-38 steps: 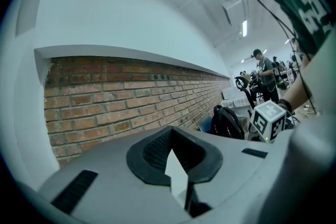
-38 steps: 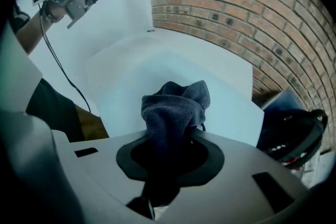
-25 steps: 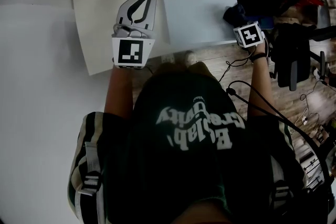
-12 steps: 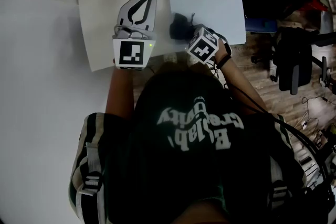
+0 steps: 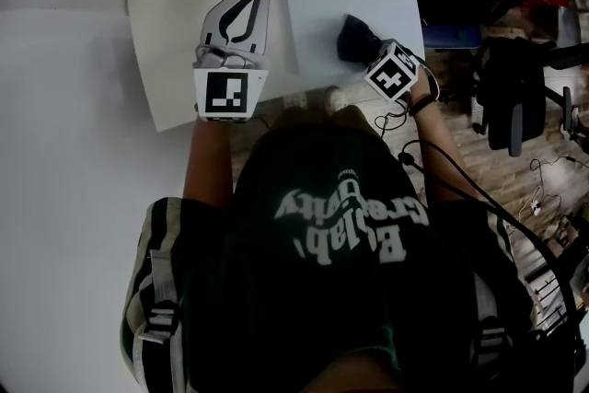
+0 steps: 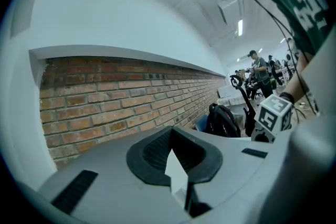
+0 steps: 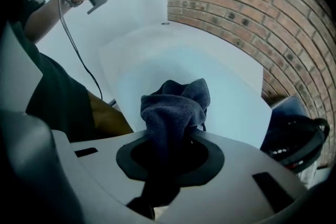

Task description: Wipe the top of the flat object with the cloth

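The flat object point(image 5: 317, 14), a pale rectangular board, is lying flat at the right end of the white worktop point(image 5: 175, 32). The cloth point(image 5: 353, 38), a dark blue-grey terry one (bunched into a lump), is resting on the board's near right part, being pinched in the right tool point(image 7: 173, 139).

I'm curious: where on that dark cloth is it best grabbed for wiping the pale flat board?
Grip a gathered bunch, coming from the person's side, as the right gripper does: its jaws are shut on the cloth, and a soft wad sticks out ahead onto the flat board, so cloth rather than jaws should meet the surface.
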Demonstrator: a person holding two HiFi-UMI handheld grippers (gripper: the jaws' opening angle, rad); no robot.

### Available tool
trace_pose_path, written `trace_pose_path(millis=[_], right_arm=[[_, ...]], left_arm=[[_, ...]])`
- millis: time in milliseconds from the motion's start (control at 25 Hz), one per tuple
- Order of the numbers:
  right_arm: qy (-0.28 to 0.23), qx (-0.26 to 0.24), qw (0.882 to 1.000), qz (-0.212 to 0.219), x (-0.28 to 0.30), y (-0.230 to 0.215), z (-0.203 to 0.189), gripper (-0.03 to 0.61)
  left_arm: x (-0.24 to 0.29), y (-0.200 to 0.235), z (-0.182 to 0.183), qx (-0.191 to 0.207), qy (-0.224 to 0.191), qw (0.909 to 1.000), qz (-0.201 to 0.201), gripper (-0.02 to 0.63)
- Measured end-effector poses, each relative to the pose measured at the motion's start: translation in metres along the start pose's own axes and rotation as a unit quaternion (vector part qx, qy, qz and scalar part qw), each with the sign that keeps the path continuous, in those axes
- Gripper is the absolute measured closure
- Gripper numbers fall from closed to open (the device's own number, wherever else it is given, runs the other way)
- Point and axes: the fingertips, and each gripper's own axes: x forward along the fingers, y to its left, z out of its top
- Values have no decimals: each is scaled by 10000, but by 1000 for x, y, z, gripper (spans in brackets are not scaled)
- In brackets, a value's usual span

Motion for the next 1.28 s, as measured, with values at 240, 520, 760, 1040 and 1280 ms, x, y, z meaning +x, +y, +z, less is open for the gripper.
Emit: trace_pose_path(millis=[240, 520, 760, 1040, 1280], right_arm=[[372, 888, 9936, -594, -22, -58, -75, 514], [578, 1478, 9824, -981, -34, -82, -116, 514], [-466, 937, 9922, -679, -44, -33, -30, 514], [-804, -711, 9933, 419, -14, 83, 61, 514], [-445, -1133, 9915, 461, 13, 102, 65, 514]], left_arm=[[6, -9, 1, 20, -5, 9999, -161, 615], [9, -14, 3, 22, -32, 9998, -219, 615], [5, -16, 5, 69, -44, 9997, -223, 615], [-2, -9, 8, 52, -20, 9999, -86, 615], [-5, -1, 3, -1, -2, 10000, -39, 615]])
